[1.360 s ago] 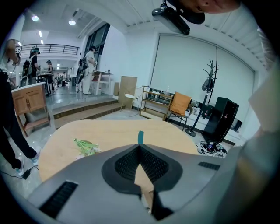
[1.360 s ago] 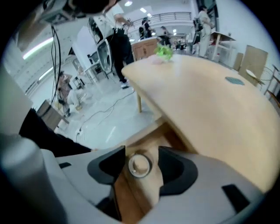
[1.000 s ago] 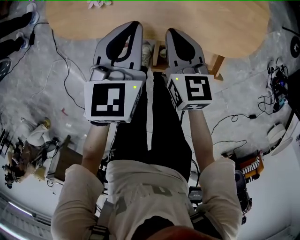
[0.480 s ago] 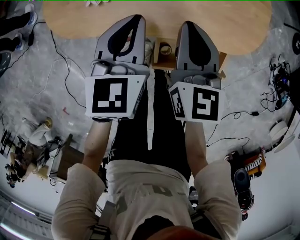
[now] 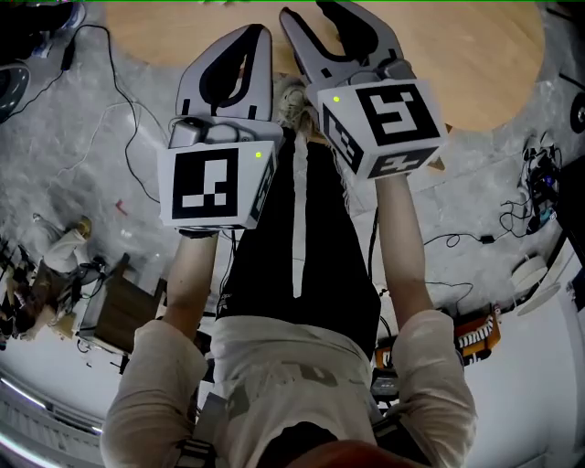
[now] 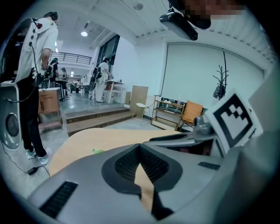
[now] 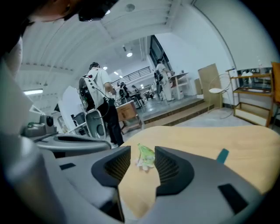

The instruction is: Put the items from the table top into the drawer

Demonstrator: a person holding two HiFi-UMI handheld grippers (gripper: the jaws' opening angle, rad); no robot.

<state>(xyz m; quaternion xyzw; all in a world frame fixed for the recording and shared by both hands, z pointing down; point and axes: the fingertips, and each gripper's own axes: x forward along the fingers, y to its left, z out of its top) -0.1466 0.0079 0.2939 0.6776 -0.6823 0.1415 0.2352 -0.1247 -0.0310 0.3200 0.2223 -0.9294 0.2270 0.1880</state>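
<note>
The round wooden table [image 5: 457, 55] fills the top of the head view. On it lie a small green-and-white item [image 7: 145, 157] and a small teal item [image 7: 223, 154]; the green-and-white item [image 6: 98, 151] also shows in the left gripper view. My right gripper [image 5: 309, 13] reaches over the table's near edge. Its jaws have just been opening and stand apart, nothing between them; the green-and-white item lies farther off, in line with the gap [image 7: 142, 152]. My left gripper [image 5: 259, 35] hangs at the table's edge, its tips together [image 6: 140, 148] and holding nothing. No drawer shows clearly.
Cables [image 5: 119, 110] trail over the grey floor at left and right. A low wooden stool [image 5: 123, 311] with clutter stands at the left. People [image 6: 35, 65] stand beyond the table, and steps [image 6: 96, 118] lie behind it.
My right gripper has moved forward over the table's edge and its jaws have come apart. The left gripper has shifted slightly. The small wooden box seen between the grippers is now hidden.
</note>
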